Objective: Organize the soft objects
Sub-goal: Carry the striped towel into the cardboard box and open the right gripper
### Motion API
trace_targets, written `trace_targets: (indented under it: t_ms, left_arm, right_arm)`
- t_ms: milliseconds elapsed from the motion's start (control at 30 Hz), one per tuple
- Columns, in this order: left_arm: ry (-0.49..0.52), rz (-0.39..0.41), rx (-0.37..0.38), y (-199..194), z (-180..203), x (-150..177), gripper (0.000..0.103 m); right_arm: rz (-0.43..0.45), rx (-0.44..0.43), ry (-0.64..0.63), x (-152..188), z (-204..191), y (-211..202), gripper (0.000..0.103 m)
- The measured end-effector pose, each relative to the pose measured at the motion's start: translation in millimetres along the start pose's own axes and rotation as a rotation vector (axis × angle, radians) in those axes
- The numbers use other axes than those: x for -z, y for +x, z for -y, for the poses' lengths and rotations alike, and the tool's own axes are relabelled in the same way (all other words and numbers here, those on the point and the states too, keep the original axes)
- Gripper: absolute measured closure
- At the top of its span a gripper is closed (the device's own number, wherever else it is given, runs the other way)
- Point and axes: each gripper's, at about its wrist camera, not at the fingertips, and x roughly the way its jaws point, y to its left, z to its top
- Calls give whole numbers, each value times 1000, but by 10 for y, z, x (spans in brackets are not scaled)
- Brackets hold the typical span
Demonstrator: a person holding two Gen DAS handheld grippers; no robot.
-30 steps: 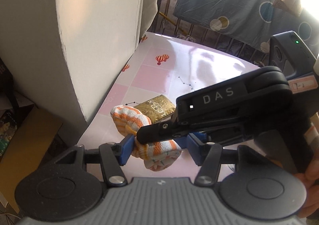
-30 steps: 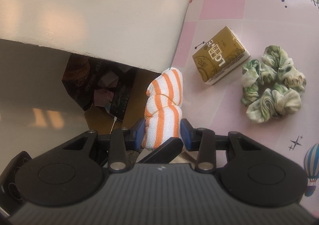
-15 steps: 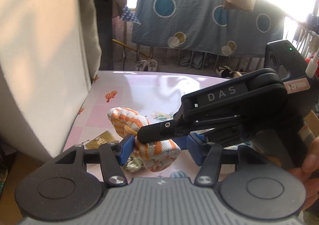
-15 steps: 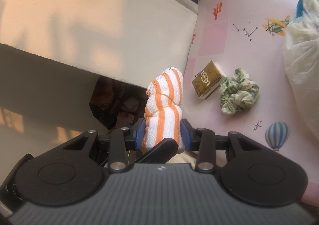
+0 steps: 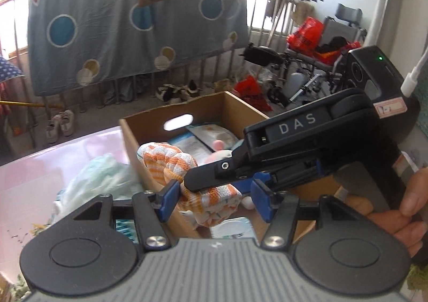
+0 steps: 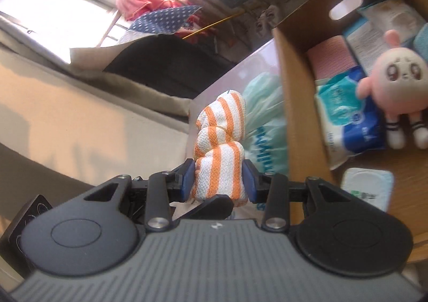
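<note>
Black gripper (image 5: 214,196) bodies with ribbed grey tops, blue finger pads (image 5: 168,196), silver screws; white "DAS" lettering, bare-skinned hand (image 5: 401,219).

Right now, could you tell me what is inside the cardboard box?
Inside the cardboard box lie a pink plush toy, a blue wipes pack, a pink roll, paper packets and a white lidded pack. Whatever lies under them, or behind the near wall, is hidden.

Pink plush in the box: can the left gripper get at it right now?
Probably not. The left gripper has the striped cloth between its fingers, with the right gripper shut on it too. The pink plush lies uncovered in the cardboard box, so dropping the cloth first should free the way.
</note>
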Motion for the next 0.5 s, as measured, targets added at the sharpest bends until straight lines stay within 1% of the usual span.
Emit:
trace_targets:
  t_ms: [67,133,233,267,333,367,400,500]
  left_arm:
    - [21,-45,42,257,224,-20,44]
    - [36,-99,82,554,361,-36,43]
    - [53,-179,122,873,485,-5,43]
    - [52,-203,131,944,502,16,43]
    - [49,-233,139,1042,502,60,43]
    - [48,-246,132,1087,499,69,43]
    - [44,-251,126,1104,474,81,43]
    - [12,-264,115,1141,365,54,42]
  right_arm:
    - [2,52,19,-73,274,-186,66]
    - [-1,99,33,-88,531,-308,66]
    - [-25,153,43,-138,839,-362,66]
    - [-50,169,41,-148,943,-332,65]
    - [-77,209,42,-162,1093,-280,64]
    - [-101,245,46,-166,1184,-234,64]
    - [-124,262,43,-169,1238,-205,64]
    - [-162,279,52,-160,1343,-135,64]
